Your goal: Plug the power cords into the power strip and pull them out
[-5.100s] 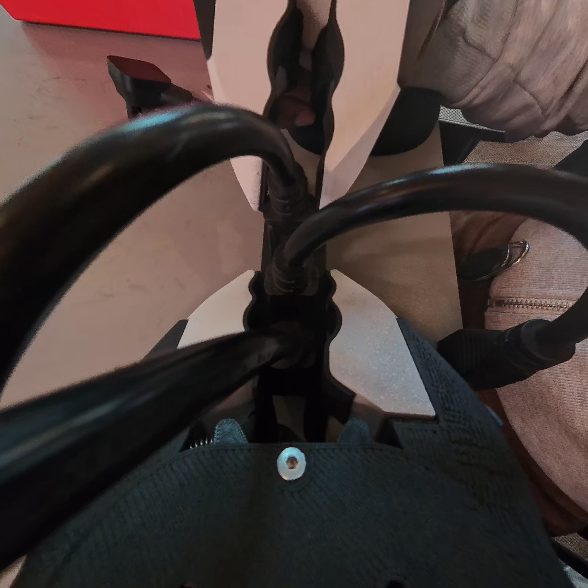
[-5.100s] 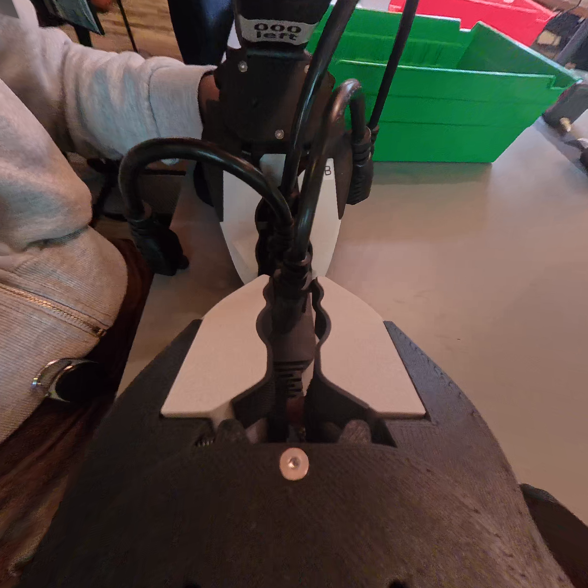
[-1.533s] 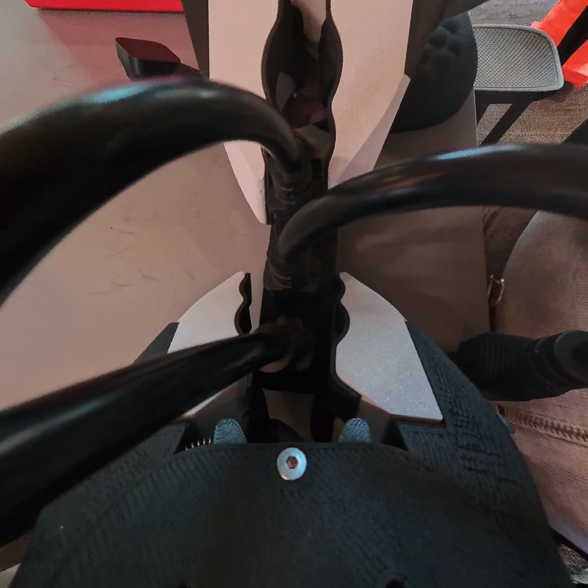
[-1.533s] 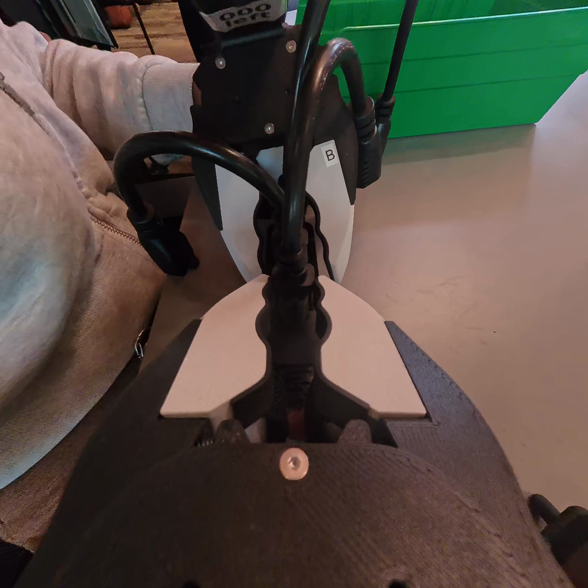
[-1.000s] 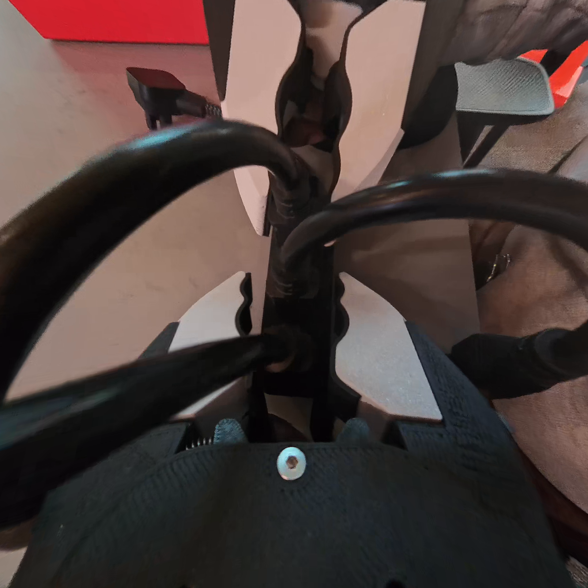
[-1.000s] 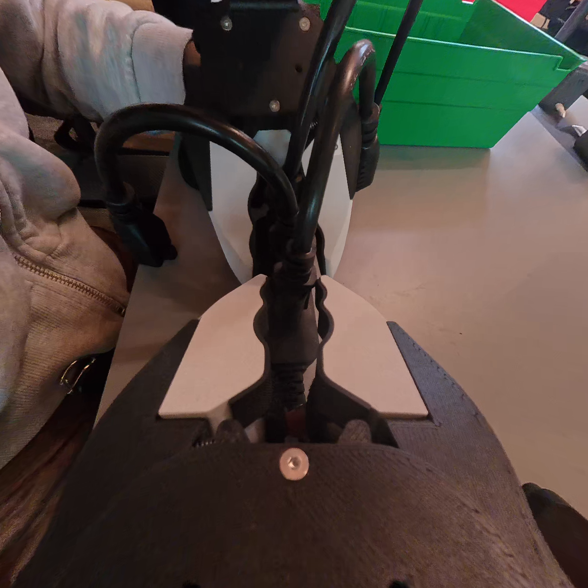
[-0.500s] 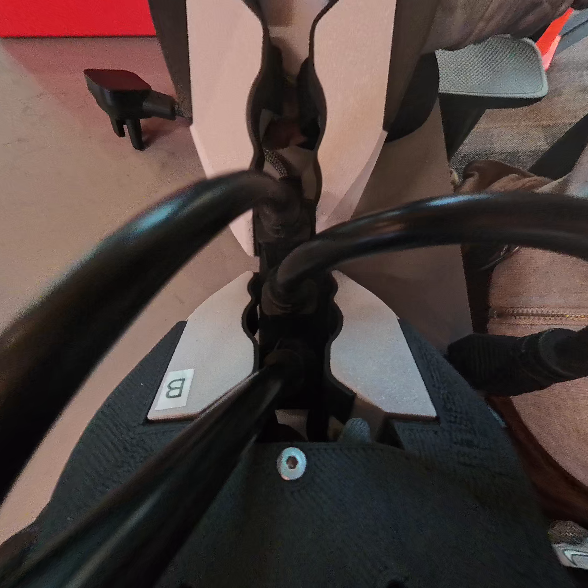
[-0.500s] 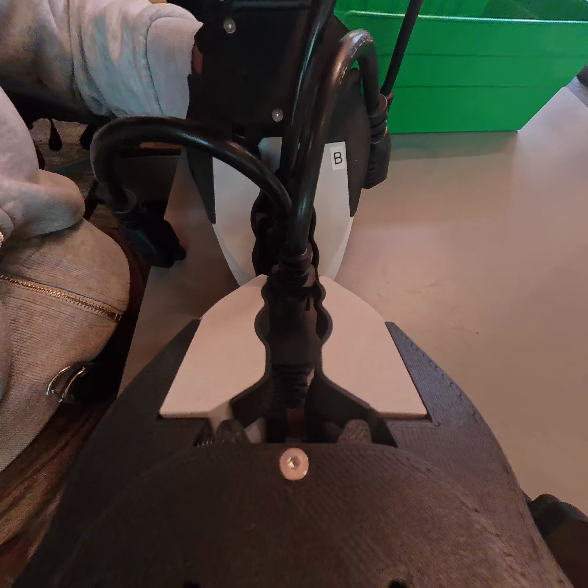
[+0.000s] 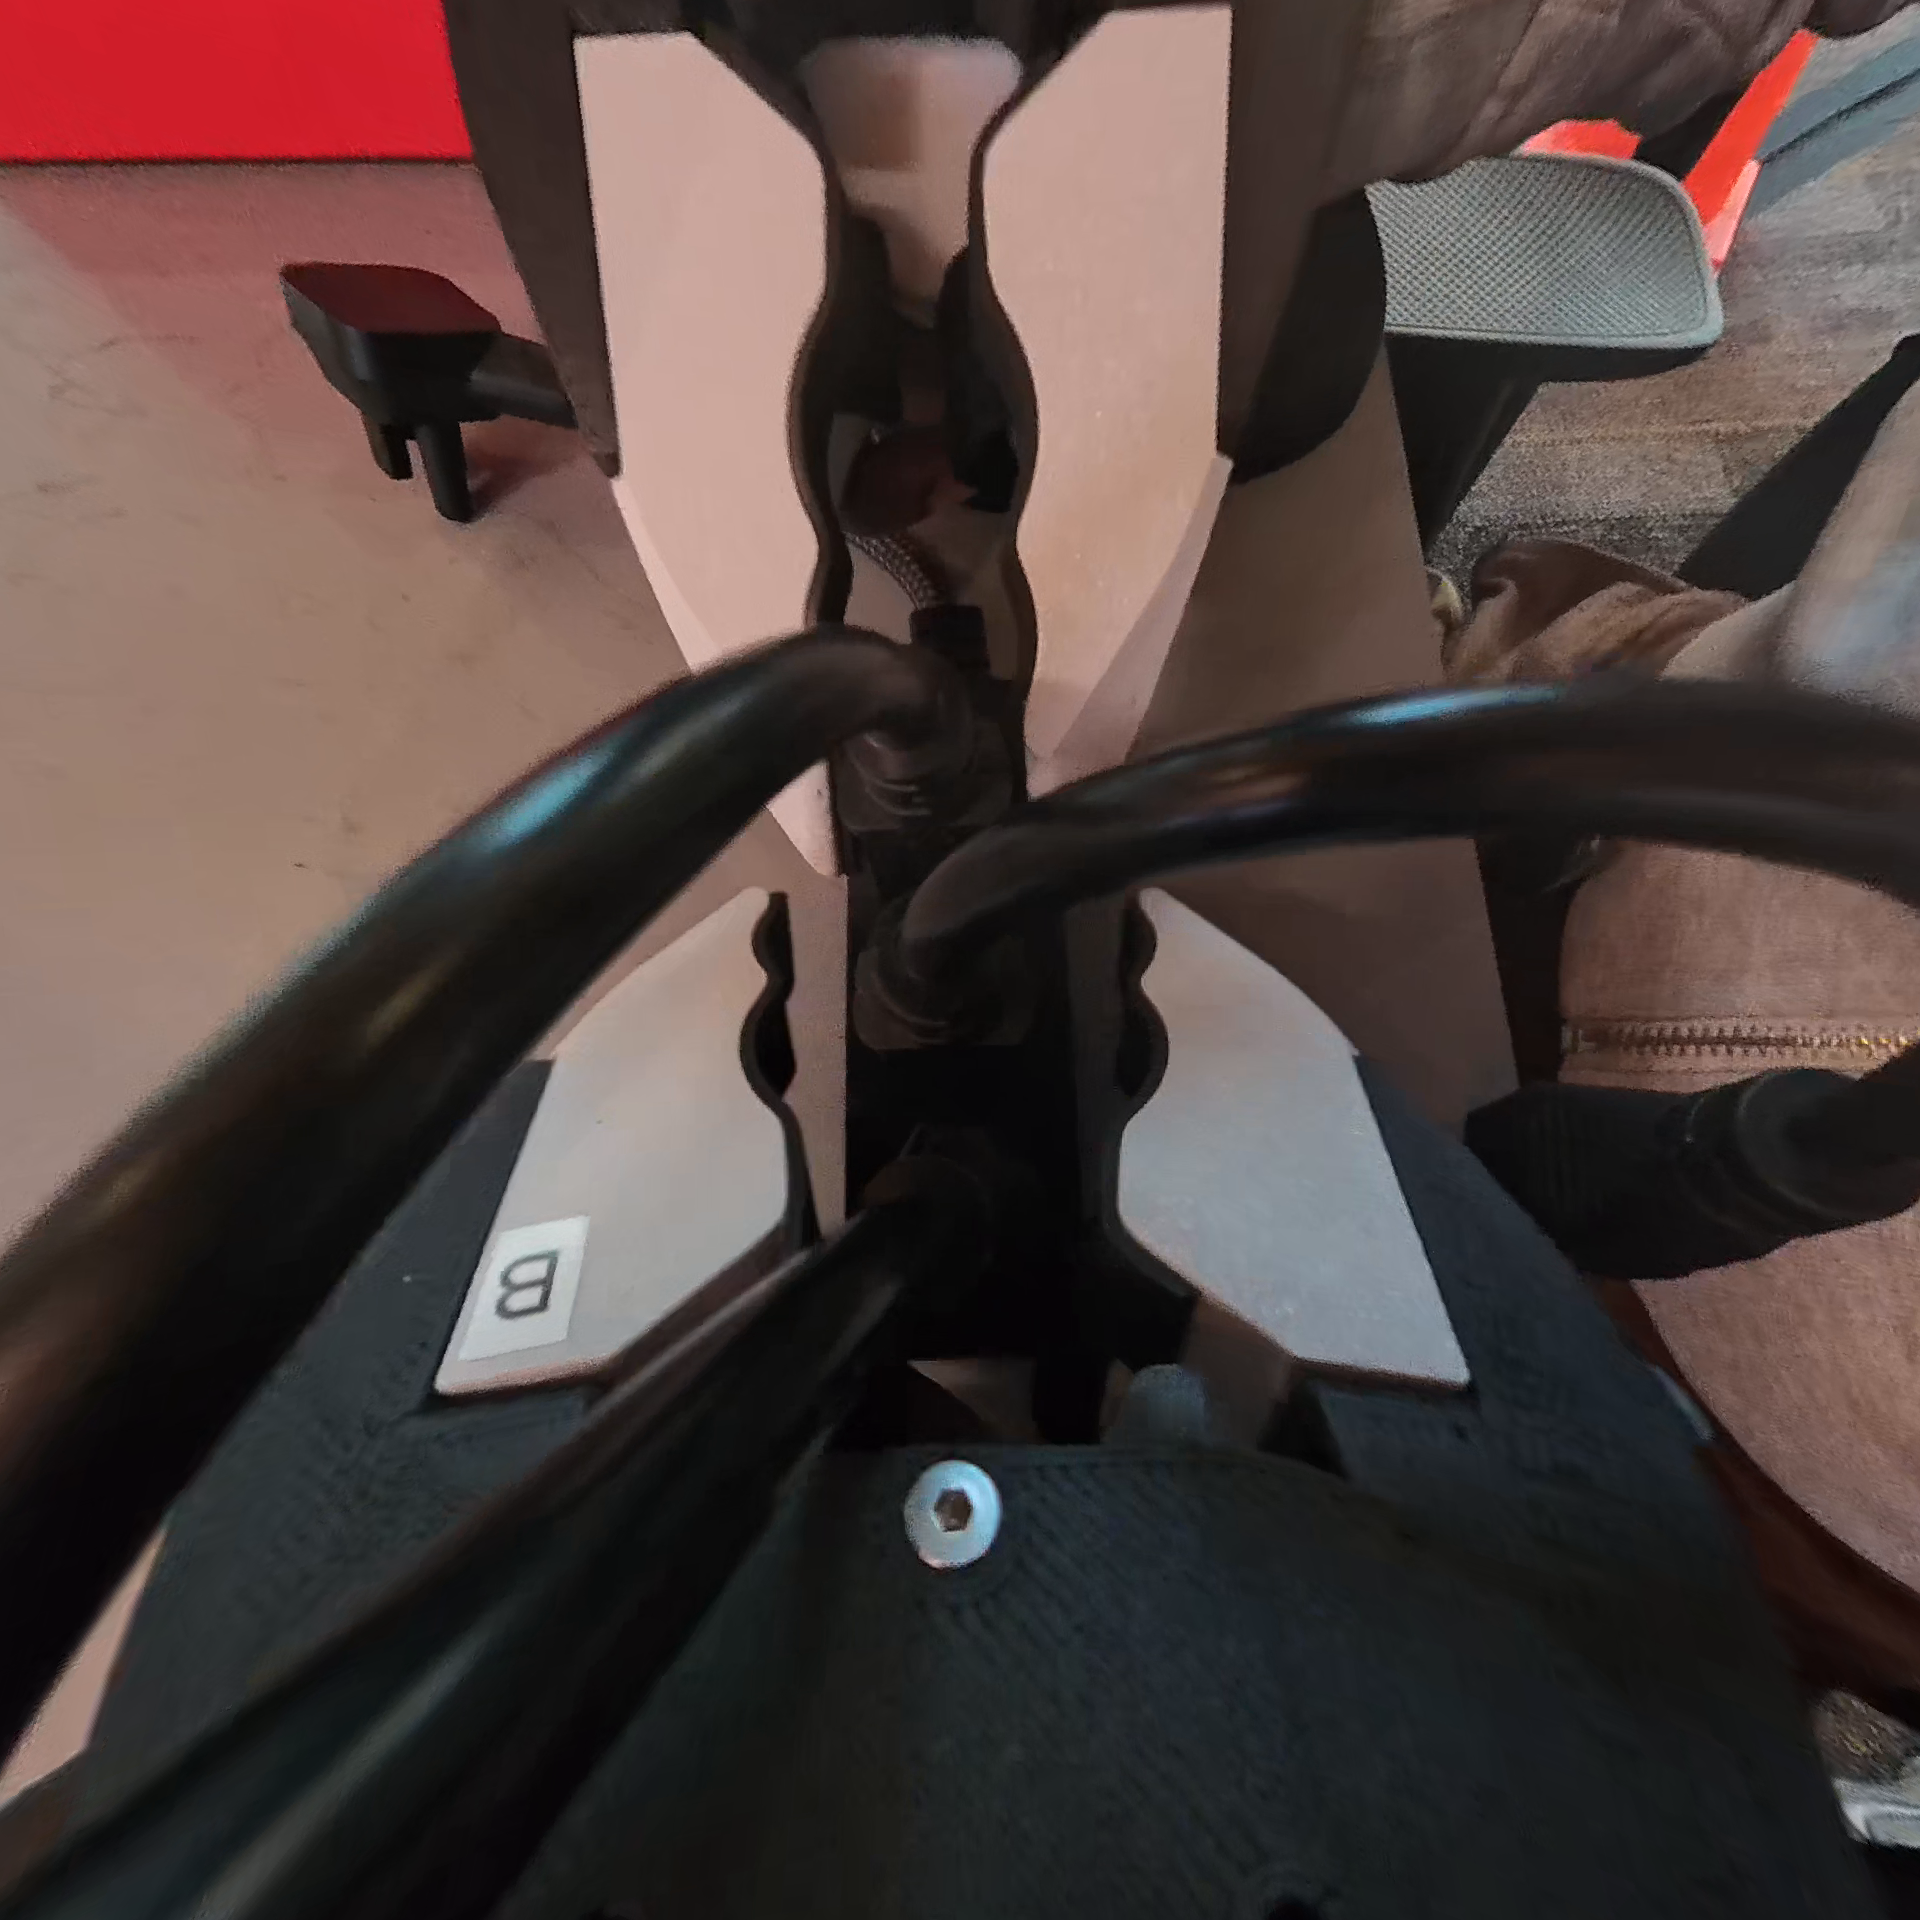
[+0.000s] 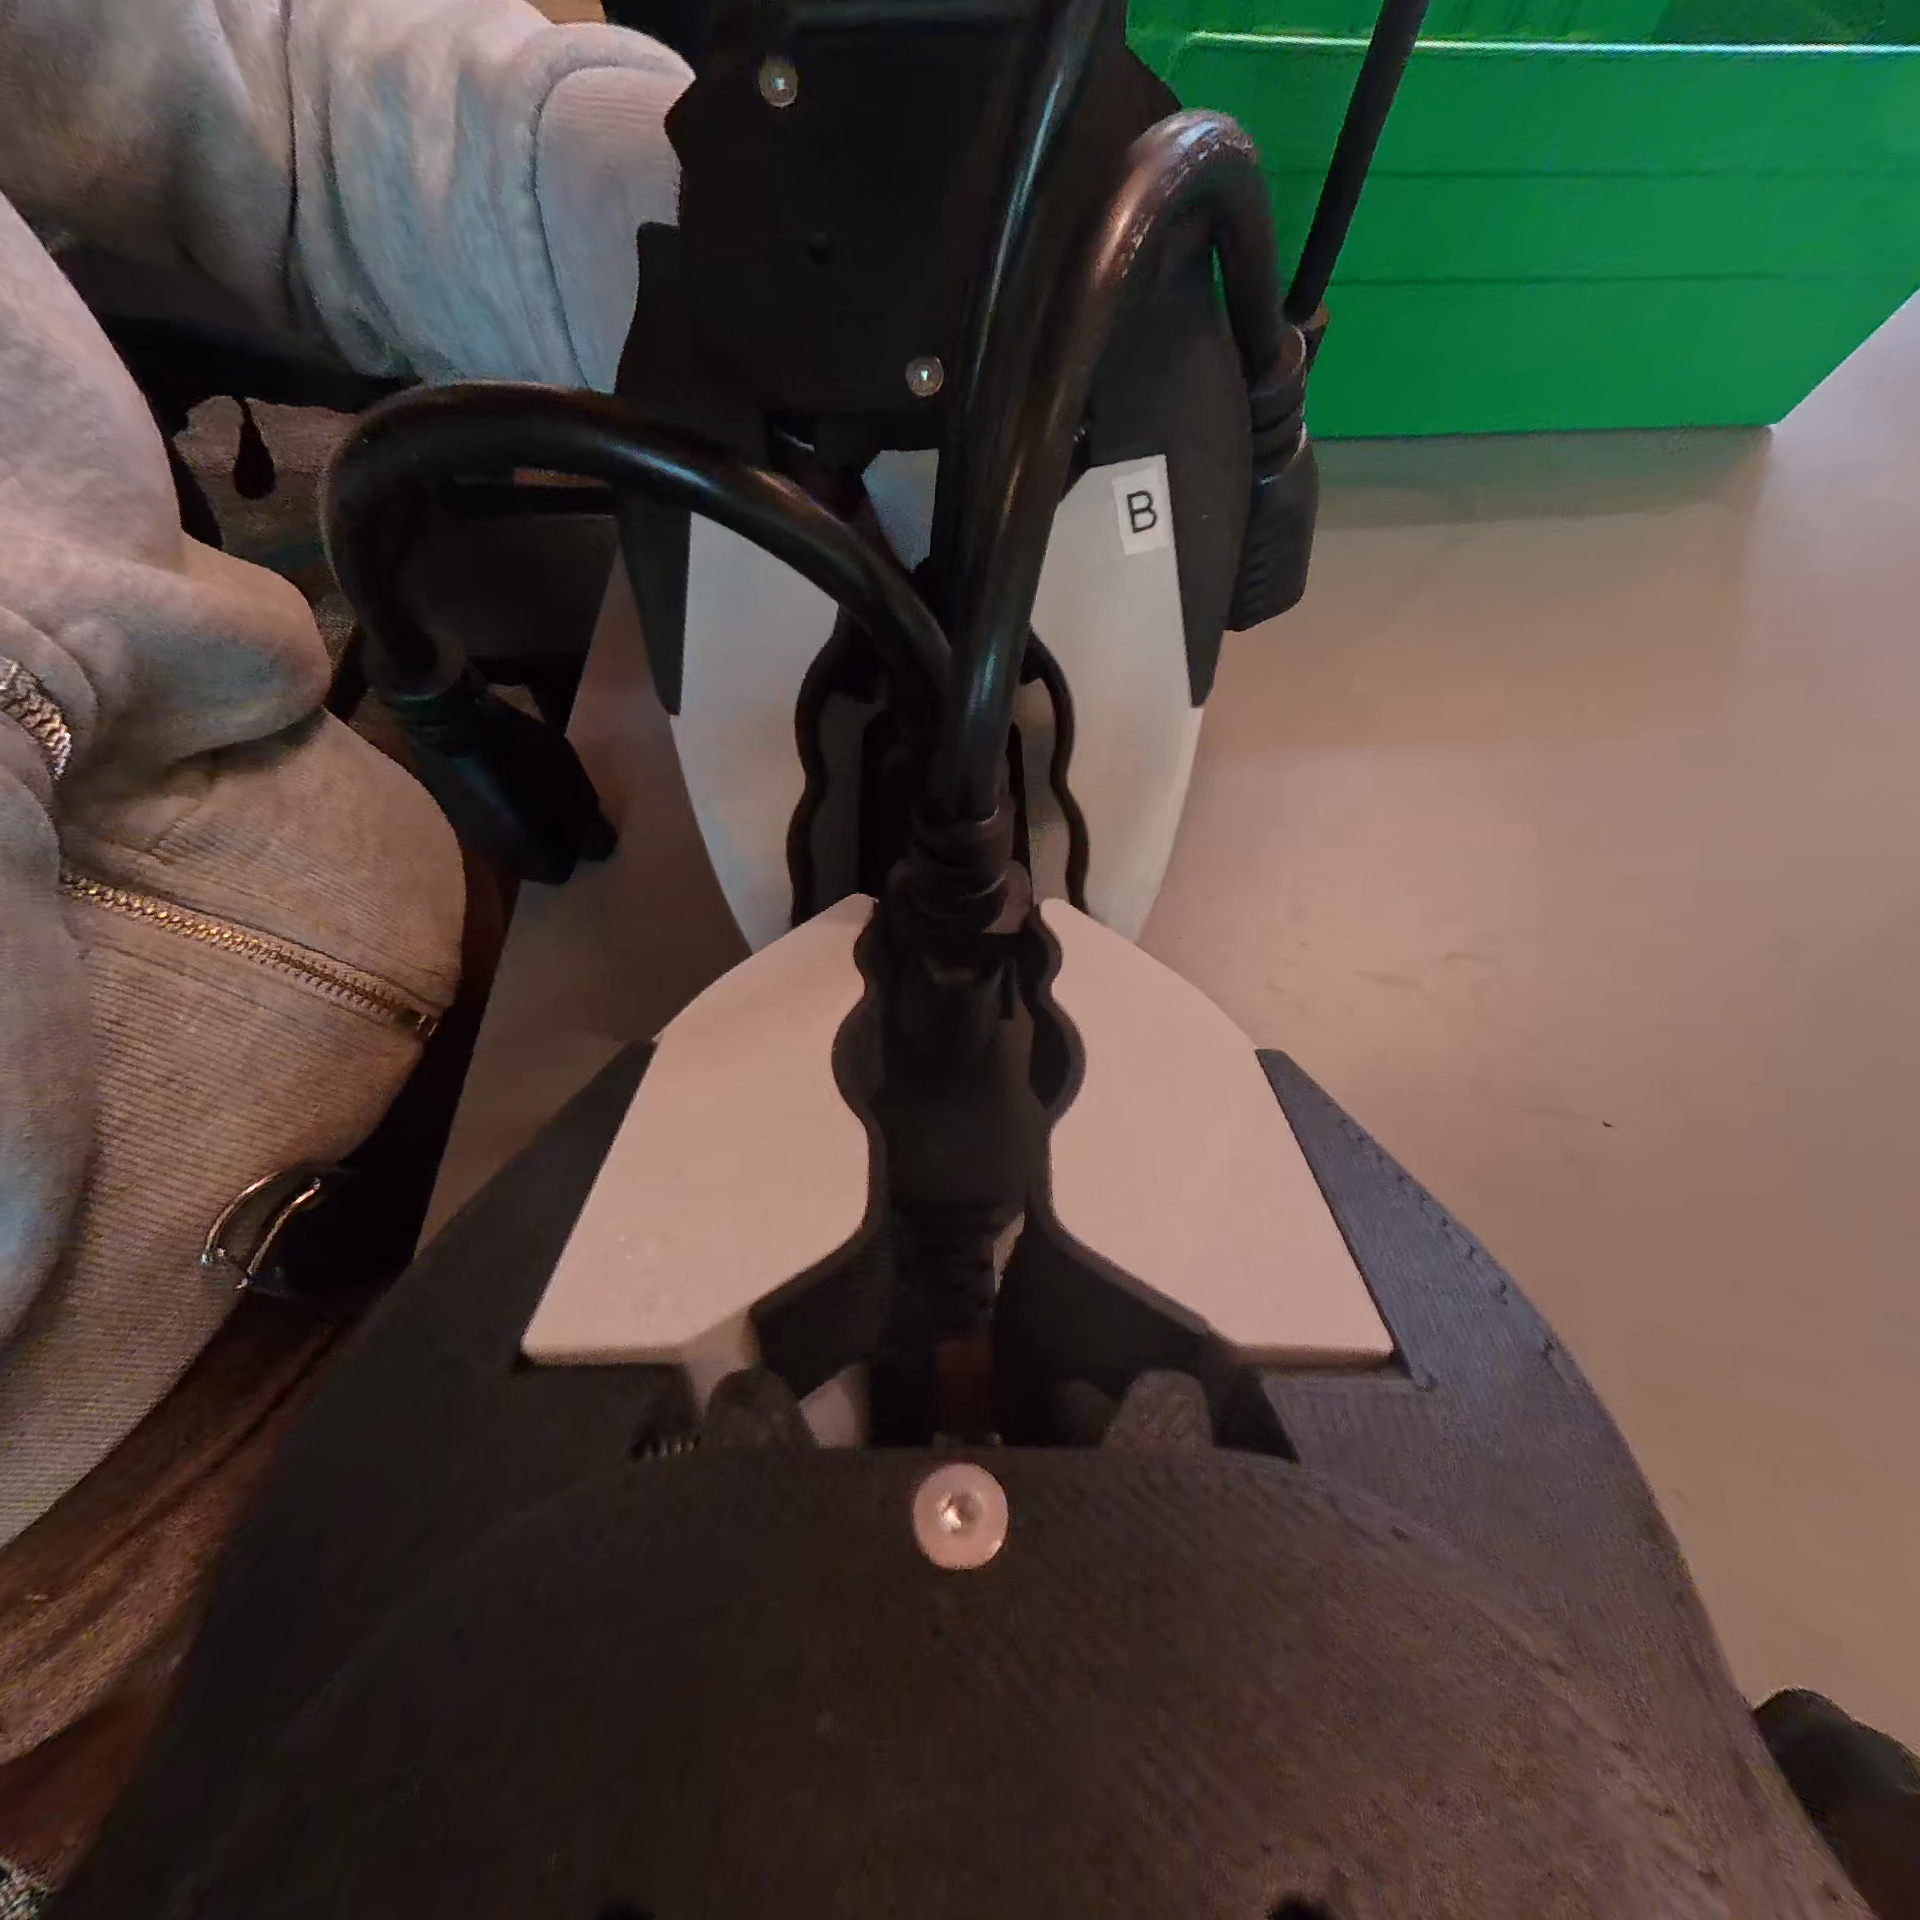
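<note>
A black power strip [image 9: 961, 1081] is seen edge-on between my two grippers, which face each other above the pale table [image 9: 208, 675]. Three thick black cords [image 9: 416, 935] loop out of it. My left gripper [image 9: 956, 914] is open; a strip of table shows between its left finger and the strip. My right gripper [image 10: 951, 909] is shut on the strip's other end [image 10: 951, 1049] and also shows in the left wrist view [image 9: 925, 790]. The left gripper shows in the right wrist view [image 10: 940, 831], its jaws standing apart around the strip.
A loose black plug [image 9: 395, 322] lies on the table at the far left. Cord ends hang by the person's lap [image 10: 499, 769] and beside the left gripper [image 10: 1273, 520]. A green bin [image 10: 1558, 208], a red bin [image 9: 208, 73] and a chair [image 9: 1538, 260] stand around. My two grippers' fingertips are within a few centimetres of each other.
My left gripper's fingers have spread apart and let go of the power strip. My right gripper stays shut on it. Both grippers have shifted slightly.
</note>
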`<state>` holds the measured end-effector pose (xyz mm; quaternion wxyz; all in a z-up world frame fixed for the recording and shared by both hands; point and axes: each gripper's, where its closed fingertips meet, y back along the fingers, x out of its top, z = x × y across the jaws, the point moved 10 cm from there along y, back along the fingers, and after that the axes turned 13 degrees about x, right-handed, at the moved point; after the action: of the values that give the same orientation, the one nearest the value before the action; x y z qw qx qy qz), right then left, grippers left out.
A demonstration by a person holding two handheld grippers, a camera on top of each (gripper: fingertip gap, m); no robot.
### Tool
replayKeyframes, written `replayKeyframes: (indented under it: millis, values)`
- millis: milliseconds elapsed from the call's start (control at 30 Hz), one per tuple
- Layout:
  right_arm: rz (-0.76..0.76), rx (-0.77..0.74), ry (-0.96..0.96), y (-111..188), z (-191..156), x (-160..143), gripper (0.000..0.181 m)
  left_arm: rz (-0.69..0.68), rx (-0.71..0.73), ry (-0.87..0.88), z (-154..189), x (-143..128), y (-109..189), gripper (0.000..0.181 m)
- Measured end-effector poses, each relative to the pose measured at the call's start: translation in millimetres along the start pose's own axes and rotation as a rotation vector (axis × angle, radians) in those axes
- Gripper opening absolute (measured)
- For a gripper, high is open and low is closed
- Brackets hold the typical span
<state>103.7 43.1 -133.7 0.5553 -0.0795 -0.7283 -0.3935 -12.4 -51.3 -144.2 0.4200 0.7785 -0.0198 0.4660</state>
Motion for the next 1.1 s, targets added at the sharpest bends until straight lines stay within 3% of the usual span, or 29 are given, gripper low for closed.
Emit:
replayKeyframes:
  millis: [367,633,800,1100]
  values:
    - [0.002,-0.016,0.009,0.8,-0.8,-0.9,0.025,-0.036,-0.019,-0.012,-0.7,2.8,-6.5,0.042]
    - [-0.074,-0.071,0.11,-0.1,-5.2,2.5,0.028,-0.085,-0.047,-0.004,-2.0,3.4,-6.5,0.044]
    - [-0.032,-0.052,0.072,1.0,-3.6,-0.4,0.027,-0.039,-0.034,-0.005,-1.7,4.5,-6.3,0.052]
    - [-0.014,-0.049,0.046,2.1,-2.1,-1.9,0.026,-0.068,-0.016,-0.033,-3.1,1.3,-10.2,0.048]
